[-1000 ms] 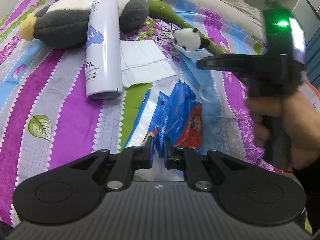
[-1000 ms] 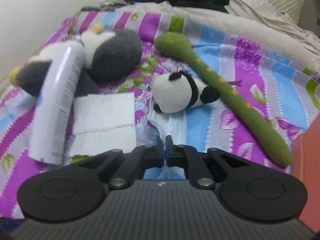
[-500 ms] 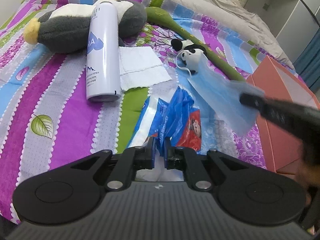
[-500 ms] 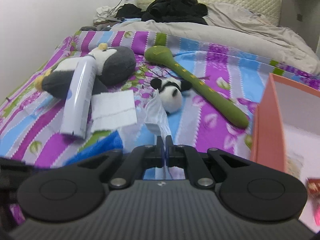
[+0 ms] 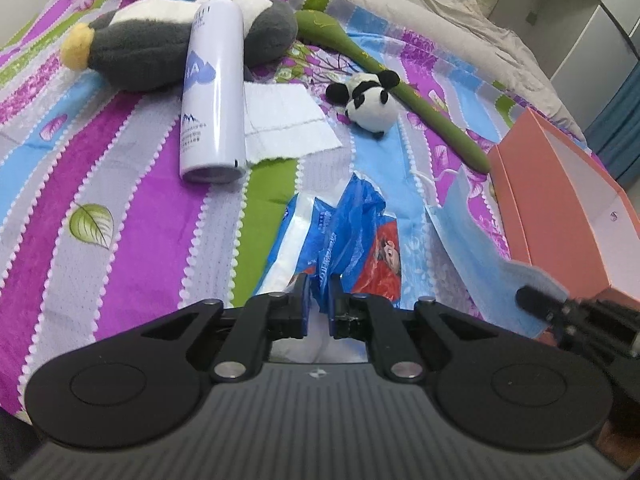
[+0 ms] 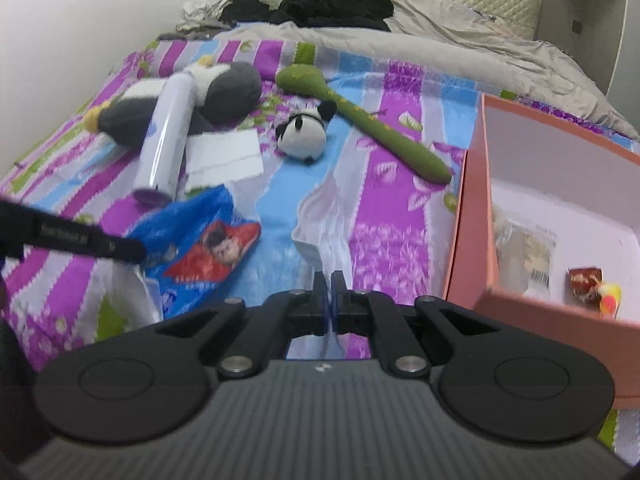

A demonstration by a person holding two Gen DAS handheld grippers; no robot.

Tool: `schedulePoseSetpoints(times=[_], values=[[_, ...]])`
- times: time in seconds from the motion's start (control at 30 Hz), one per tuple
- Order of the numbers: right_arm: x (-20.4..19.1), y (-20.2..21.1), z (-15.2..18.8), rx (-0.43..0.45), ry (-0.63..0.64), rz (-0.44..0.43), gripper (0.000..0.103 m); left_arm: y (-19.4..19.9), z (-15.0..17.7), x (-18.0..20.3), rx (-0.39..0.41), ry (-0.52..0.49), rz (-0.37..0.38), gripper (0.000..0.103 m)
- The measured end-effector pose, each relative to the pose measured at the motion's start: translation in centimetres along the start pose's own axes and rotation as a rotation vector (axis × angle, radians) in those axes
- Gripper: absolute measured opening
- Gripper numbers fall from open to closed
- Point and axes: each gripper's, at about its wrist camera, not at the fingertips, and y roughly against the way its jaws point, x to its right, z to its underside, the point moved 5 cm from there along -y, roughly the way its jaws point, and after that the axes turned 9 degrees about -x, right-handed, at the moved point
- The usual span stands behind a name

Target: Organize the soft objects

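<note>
An open salmon-pink cardboard box point(image 6: 472, 216) is sitting on the striped bedspread point(image 5: 132, 248) at about 3 o'clock in the right wrist view, and only that view is showing its white inside, where a clear packet with a barcode label point(image 6: 532, 252), a small red wrapper point(image 6: 584, 280) and a yellow-orange item point(image 6: 610, 296) are lying. The right gripper point(image 6: 330, 280) is clamped on a pale blue face mask point(image 6: 324, 216), which is hanging from its tips just beside the box's left wall; the left wrist view is showing the same mask point(image 5: 472, 256) spread out at 3 o'clock with the right gripper's tip point(image 5: 536, 300) on it. The left gripper point(image 5: 319, 296) is pinching a blue and red plastic bag point(image 5: 352, 236) lying at the centre of the bedspread. Toward 12 o'clock, a small panda plush point(image 5: 370, 104), a long green plush point(image 5: 400, 92), a grey penguin plush point(image 5: 160, 52), a white spray can point(image 5: 212, 92) leaning across it and a white tissue point(image 5: 284, 120) are lying well apart from the box. Only the right wrist view is taking in the dark clothes point(image 6: 332, 4) heaped at the bed's head.
</note>
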Motion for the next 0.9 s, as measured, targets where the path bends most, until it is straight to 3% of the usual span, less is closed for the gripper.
schedulePoseSetpoints(times=[0.1,0.17,0.23,0.3,0.33,0.53,0.73,0.9], values=[[-0.2,-0.4,1.0,-0.022,-0.014,-0.053,0.007,-0.4,0.4,0.1,-0.014,-0.004,0.008,0.015],[-0.3,-0.4,1.2,-0.031,-0.024,-0.071,0.008,-0.5,0.5,0.2,-0.021,-0.017,0.007,0.023],[-0.4,-0.6,1.3,-0.044,-0.026,-0.077,0.015,-0.6,0.5,0.3,-0.023,-0.024,0.013,0.041],[-0.6,-0.4,1.3,-0.044,-0.028,-0.102,0.038,-0.8,0.3,0.3,-0.023,-0.028,0.017,0.041],[-0.8,-0.3,1.2,-0.038,-0.025,-0.112,0.041,-0.8,0.3,0.3,-0.022,-0.029,0.022,0.042],[-1.2,-1.0,-0.1,-0.022,-0.015,-0.097,0.042,-1.5,-0.1,0.6,-0.033,-0.044,0.032,0.044],[-0.6,-4.8,-0.1,-0.097,-0.031,-0.010,0.043,-2.9,0.0,1.3,-0.048,-0.081,0.012,0.044],[-0.3,-6.7,0.4,-0.144,-0.032,-0.003,0.043,-4.1,0.0,1.8,-0.058,-0.116,-0.019,0.043]])
